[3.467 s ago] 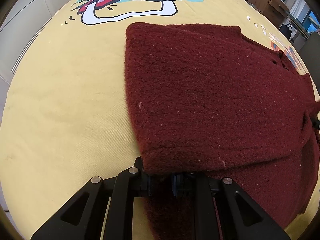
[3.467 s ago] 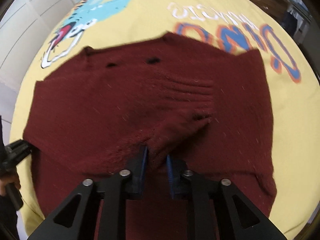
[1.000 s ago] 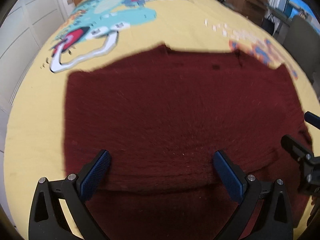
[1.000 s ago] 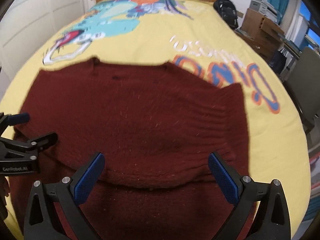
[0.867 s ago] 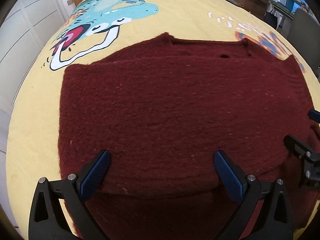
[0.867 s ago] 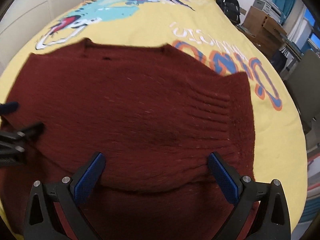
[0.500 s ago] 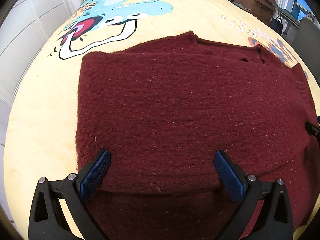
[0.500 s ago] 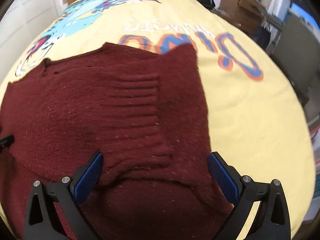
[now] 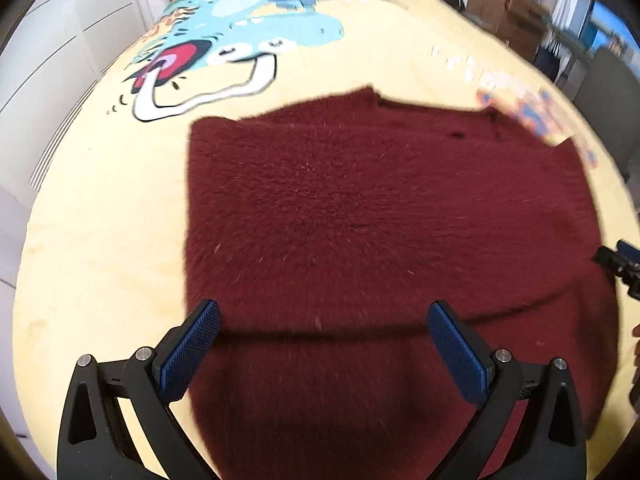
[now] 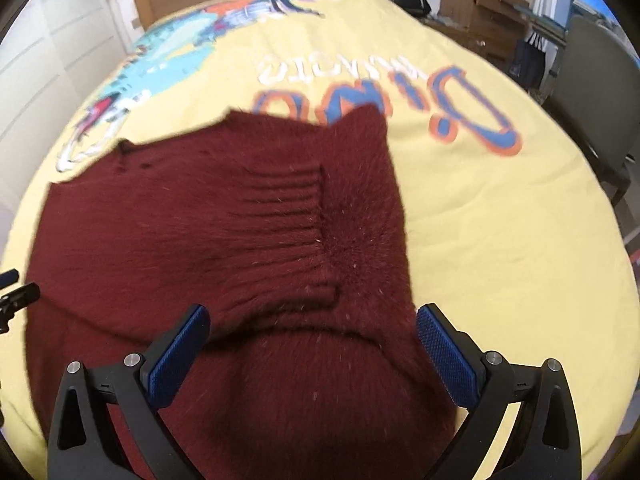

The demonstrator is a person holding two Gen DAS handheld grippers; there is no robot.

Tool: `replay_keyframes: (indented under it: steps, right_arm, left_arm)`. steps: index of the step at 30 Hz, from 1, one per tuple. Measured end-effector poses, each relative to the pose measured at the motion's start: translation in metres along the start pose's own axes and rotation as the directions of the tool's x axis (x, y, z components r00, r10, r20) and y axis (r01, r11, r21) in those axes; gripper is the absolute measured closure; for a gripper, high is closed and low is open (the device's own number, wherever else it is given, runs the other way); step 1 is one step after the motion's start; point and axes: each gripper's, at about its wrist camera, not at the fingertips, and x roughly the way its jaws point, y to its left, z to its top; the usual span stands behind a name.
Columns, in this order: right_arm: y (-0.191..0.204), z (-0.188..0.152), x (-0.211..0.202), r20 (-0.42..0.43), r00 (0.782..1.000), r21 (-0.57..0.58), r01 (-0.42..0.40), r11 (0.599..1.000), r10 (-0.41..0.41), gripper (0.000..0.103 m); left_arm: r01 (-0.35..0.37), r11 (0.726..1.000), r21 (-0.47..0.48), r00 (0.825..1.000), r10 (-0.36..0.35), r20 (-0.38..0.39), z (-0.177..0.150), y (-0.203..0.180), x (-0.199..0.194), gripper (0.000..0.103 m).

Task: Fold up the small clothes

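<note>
Released since earlier, the sweater [image 9: 360,220] is seen folded on the bedspread [image 9: 100,208]; left gripper [image 9: 324,340] and right gripper [image 10: 312,344] are held spread apart above it.

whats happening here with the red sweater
A person with a handheld claw in each hand is folding a dark red knit sweater on a yellow dinosaur bedspread. One fold is laid over already. The left claw and right claw are both open above its near edge, gripping nothing.
</note>
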Motion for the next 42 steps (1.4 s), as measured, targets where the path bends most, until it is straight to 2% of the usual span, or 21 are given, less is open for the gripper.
replay_keyframes:
  steps: [6, 11, 18, 23, 30, 33, 35, 38, 39, 40, 41, 42]
  right_arm:
    - [0.001, -0.040, -0.054, 0.039, 0.999, -0.054, -0.016, 0.998, 0.018, 0.000]
    - [-0.005, -0.089, -0.073, -0.014, 1.000, -0.053, -0.006, 0.999, 0.005, 0.000]
    - [-0.016, -0.137, -0.068, -0.101, 0.995, 0.012, 0.000, 1.000, 0.001, 0.000]
    - [-0.025, -0.162, -0.053, -0.189, 0.982, 0.072, 0.012, 0.997, 0.002, 0.000]
    - [-0.027, -0.176, -0.030, -0.293, 0.955, 0.107, -0.014, 0.994, 0.045, 0.000]
    - [-0.024, -0.177, -0.023, -0.323, 0.945, 0.096, -0.029, 0.995, 0.059, 0.000]
    - [-0.023, -0.180, -0.018, -0.352, 0.934, 0.099, -0.027, 0.995, 0.060, 0.000]
    - [-0.023, -0.180, -0.014, -0.374, 0.926, 0.096, -0.010, 0.995, 0.046, 0.001]
    - [-0.023, -0.180, -0.014, -0.375, 0.926, 0.094, -0.008, 0.996, 0.043, 0.003]
    - [-0.024, -0.180, -0.014, -0.377, 0.925, 0.096, -0.004, 0.995, 0.041, 0.011]
    - [-0.024, -0.180, -0.014, -0.380, 0.924, 0.103, -0.008, 0.995, 0.047, 0.015]
    - [-0.026, -0.179, -0.015, -0.379, 0.923, 0.113, -0.022, 0.993, 0.064, 0.023]
  left_arm:
    - [0.004, 1.000, -0.024, 1.000, -0.003, 0.014, -0.043, 0.011, -0.042, 0.001]
    - [-0.008, 0.999, -0.048, 1.000, 0.007, -0.022, -0.090, 0.021, -0.054, 0.001]
    - [-0.010, 0.996, -0.090, 0.997, 0.003, -0.080, -0.136, 0.027, -0.052, 0.001]
    - [-0.010, 0.993, -0.119, 0.992, -0.005, -0.124, -0.156, 0.026, -0.042, 0.001]
    - [-0.008, 0.993, -0.114, 0.977, -0.016, -0.212, -0.180, 0.013, -0.017, 0.001]
    - [0.016, 0.993, -0.115, 0.975, -0.041, -0.220, -0.187, 0.007, -0.013, 0.002]
    - [0.023, 0.993, -0.112, 0.976, -0.046, -0.213, -0.188, 0.005, -0.014, 0.005]
    - [0.048, 0.993, -0.113, 0.975, -0.070, -0.209, -0.188, 0.002, -0.017, 0.021]
    - [0.053, 0.993, -0.109, 0.976, -0.075, -0.205, -0.188, 0.001, -0.018, 0.030]
    - [0.064, 0.993, -0.102, 0.976, -0.084, -0.203, -0.187, -0.002, -0.019, 0.040]
    - [0.074, 0.993, -0.095, 0.975, -0.092, -0.201, -0.187, -0.004, -0.021, 0.046]
    - [0.086, 0.992, -0.089, 0.975, -0.102, -0.196, -0.187, -0.007, -0.023, 0.062]
